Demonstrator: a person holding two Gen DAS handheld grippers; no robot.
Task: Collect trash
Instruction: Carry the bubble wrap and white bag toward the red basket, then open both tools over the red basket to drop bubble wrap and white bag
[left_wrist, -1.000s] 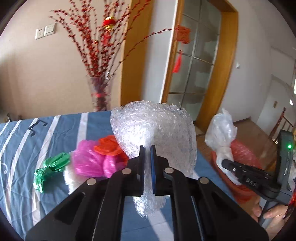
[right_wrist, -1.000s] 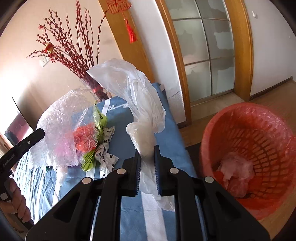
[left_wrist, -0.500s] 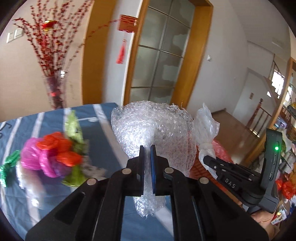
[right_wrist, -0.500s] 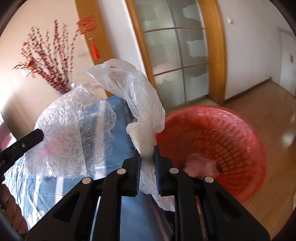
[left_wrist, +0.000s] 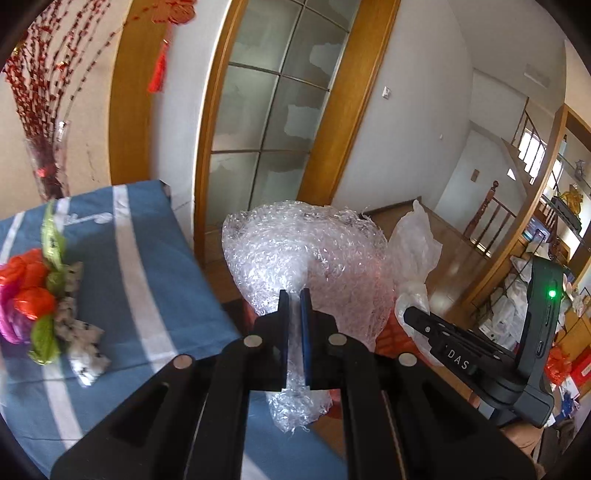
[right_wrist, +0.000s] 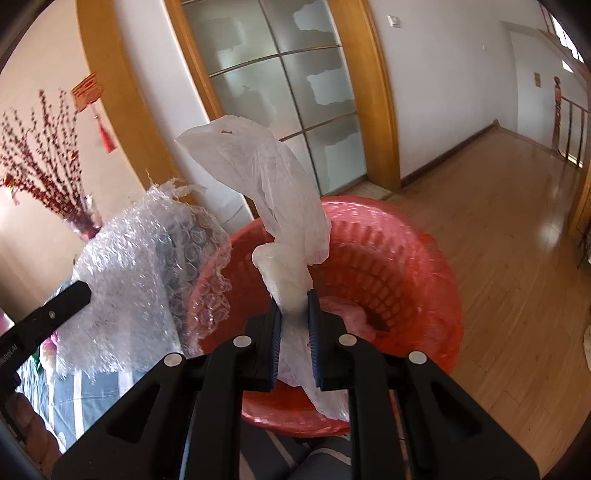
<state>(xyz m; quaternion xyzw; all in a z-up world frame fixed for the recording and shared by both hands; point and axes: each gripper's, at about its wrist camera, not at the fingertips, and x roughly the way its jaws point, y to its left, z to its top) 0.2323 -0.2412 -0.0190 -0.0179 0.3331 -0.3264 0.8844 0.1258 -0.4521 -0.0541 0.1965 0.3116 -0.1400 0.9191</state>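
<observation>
The crumpled clear bubble wrap (left_wrist: 306, 258) and thin white plastic bag (right_wrist: 273, 192) have swung off the blue striped tablecloth (left_wrist: 147, 266) to the round red mesh basket (right_wrist: 406, 258) (ready to drop); left gripper (left_wrist: 294, 299) and right gripper (right_wrist: 294, 299) each pinch theirs. Only the right view shows the basket's inside

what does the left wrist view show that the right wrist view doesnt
Only the left wrist view: the colourful wrappers lying on the blue striped tablecloth, and the left gripper shut on the bubble wrap.
Only the right wrist view: the inside of the red basket, with the right gripper shut on the white plastic bag over it.
Both: bubble wrap, bag, glass door.
</observation>
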